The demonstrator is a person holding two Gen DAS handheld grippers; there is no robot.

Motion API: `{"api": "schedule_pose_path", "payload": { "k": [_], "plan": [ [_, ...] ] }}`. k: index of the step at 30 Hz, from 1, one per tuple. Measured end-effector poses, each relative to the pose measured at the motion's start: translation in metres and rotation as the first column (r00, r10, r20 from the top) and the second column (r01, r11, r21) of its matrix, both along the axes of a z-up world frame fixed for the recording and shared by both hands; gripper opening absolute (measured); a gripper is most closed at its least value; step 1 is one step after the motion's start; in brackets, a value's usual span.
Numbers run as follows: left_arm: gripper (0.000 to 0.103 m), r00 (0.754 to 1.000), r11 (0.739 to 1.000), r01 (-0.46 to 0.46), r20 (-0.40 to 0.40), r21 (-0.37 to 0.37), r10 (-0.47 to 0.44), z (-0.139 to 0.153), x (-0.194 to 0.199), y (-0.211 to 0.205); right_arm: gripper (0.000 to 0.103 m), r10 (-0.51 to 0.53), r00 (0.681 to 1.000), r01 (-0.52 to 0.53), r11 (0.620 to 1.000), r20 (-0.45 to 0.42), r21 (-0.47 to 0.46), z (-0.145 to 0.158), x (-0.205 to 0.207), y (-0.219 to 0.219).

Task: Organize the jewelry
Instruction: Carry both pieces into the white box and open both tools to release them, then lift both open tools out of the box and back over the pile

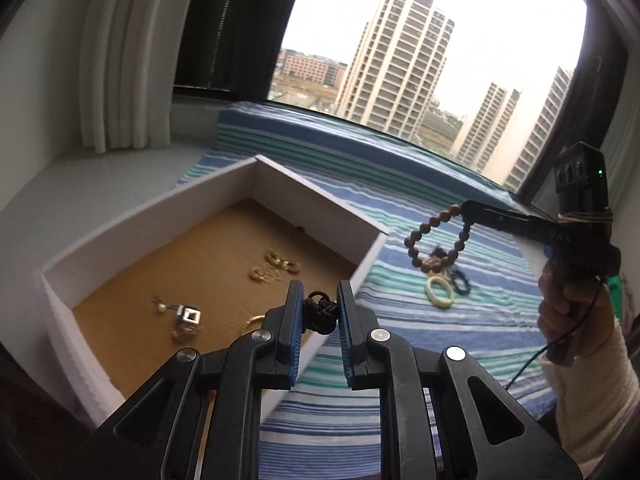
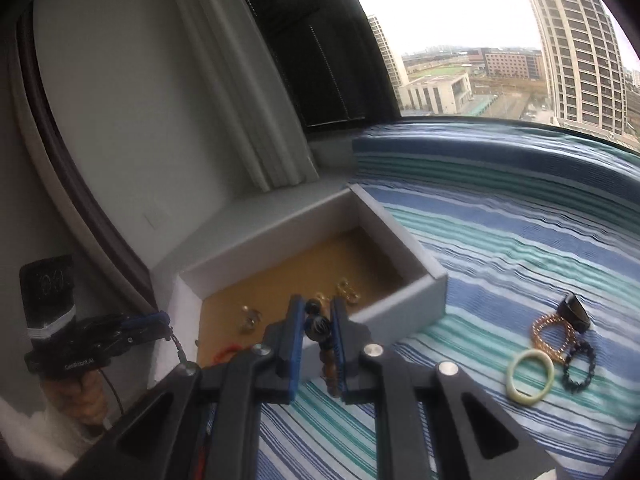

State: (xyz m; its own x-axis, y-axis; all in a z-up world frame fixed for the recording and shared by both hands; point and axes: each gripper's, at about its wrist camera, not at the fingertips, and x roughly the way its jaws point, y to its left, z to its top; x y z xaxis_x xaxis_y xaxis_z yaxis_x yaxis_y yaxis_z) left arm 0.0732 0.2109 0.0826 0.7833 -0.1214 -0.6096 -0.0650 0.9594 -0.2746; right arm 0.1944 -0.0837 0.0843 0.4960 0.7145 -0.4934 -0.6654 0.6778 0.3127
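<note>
My left gripper (image 1: pixel 319 312) is shut on a dark knotted cord (image 1: pixel 320 312) above the near rim of the white box (image 1: pixel 320 196); a thin cord hangs from it in the right wrist view (image 2: pixel 178 346). My right gripper (image 2: pixel 316 322) is shut on a brown bead bracelet (image 2: pixel 318 326); its loop hangs in the air in the left wrist view (image 1: pixel 436 236), right of the box. The box (image 2: pixel 404 236) has a brown floor with gold earrings (image 1: pixel 276 266), a silver cube piece (image 1: pixel 188 316) and other small items.
On the blue-green striped cloth (image 2: pixel 500 220) right of the box lie a pale green bangle (image 2: pixel 530 376), a black bead bracelet (image 2: pixel 580 366), an amber bead bracelet (image 2: pixel 554 334) and a small black object (image 2: pixel 574 310). A window and white curtain (image 1: pixel 120 60) stand behind.
</note>
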Motion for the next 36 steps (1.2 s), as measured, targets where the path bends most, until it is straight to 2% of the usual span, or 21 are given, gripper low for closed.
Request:
{"api": "schedule_pose_path", "payload": {
  "k": [4,10,16,18,20,21,22,23,24,25,26,30,33,36],
  "plan": [
    [0.015,0.992,0.993,-0.116,-0.045,0.040,0.117,-0.018,0.001,0.045,0.014,0.067,0.998,-0.067,0.998,-0.015,-0.007,-0.001,0.014,0.062],
    [0.015,0.955,0.970,-0.239,-0.171,0.037,0.242,-0.072,0.007,0.097,0.014,0.118,0.990,-0.126,0.987,-0.080,-0.098,-0.045,0.032,0.143],
    [0.015,0.918,0.959,-0.277,-0.278,0.055,0.282,-0.115,0.014,0.113,0.014,0.162,0.966,-0.198,0.965,-0.202,-0.173,-0.104,0.031,0.202],
    [0.016,0.909,0.956,-0.287,-0.298,0.066,0.293,-0.123,0.016,0.115,0.015,0.168,0.963,-0.213,0.955,-0.211,-0.208,-0.119,0.026,0.215],
    [0.018,0.893,0.945,-0.309,-0.311,0.106,0.326,-0.128,0.017,0.116,0.016,0.141,0.973,-0.186,0.949,-0.182,-0.256,-0.125,0.022,0.225],
    [0.026,0.886,0.940,-0.320,-0.313,0.120,0.342,-0.129,0.016,0.116,0.021,0.123,0.981,-0.162,0.947,-0.152,-0.278,-0.125,0.018,0.226],
    [0.041,0.883,0.937,-0.329,-0.313,0.120,0.350,-0.129,0.013,0.116,0.030,0.113,0.986,-0.144,0.946,-0.122,-0.292,-0.122,0.016,0.225],
    [0.050,0.884,0.935,-0.336,-0.307,0.112,0.354,-0.126,0.009,0.116,0.034,0.111,0.989,-0.134,0.946,-0.094,-0.294,-0.117,0.012,0.222],
    [0.063,0.886,0.933,-0.342,-0.295,0.108,0.359,-0.123,0.004,0.114,0.039,0.109,0.992,-0.125,0.947,-0.068,-0.295,-0.113,0.008,0.216],
    [0.069,0.889,0.931,-0.346,-0.280,0.112,0.364,-0.119,0.000,0.112,0.042,0.106,0.994,-0.113,0.949,-0.039,-0.296,-0.107,0.004,0.209],
    [0.070,0.892,0.931,-0.344,-0.266,0.121,0.365,-0.114,-0.002,0.108,0.042,0.103,0.995,-0.100,0.950,-0.006,-0.296,-0.100,-0.002,0.200],
    [0.076,0.925,0.947,-0.301,-0.208,0.112,0.319,-0.095,-0.014,0.080,0.063,0.067,0.990,-0.028,0.957,0.128,-0.289,-0.085,-0.023,0.159],
    [0.081,0.956,0.967,-0.238,-0.156,0.087,0.249,-0.083,-0.019,0.044,0.063,-0.003,0.987,0.048,0.960,0.161,-0.275,-0.091,-0.037,0.116],
    [0.086,0.981,0.987,-0.145,-0.122,0.074,0.153,-0.078,-0.018,0.000,0.063,-0.104,0.982,0.146,0.950,0.160,-0.275,-0.111,-0.048,0.067]
  ]
}}
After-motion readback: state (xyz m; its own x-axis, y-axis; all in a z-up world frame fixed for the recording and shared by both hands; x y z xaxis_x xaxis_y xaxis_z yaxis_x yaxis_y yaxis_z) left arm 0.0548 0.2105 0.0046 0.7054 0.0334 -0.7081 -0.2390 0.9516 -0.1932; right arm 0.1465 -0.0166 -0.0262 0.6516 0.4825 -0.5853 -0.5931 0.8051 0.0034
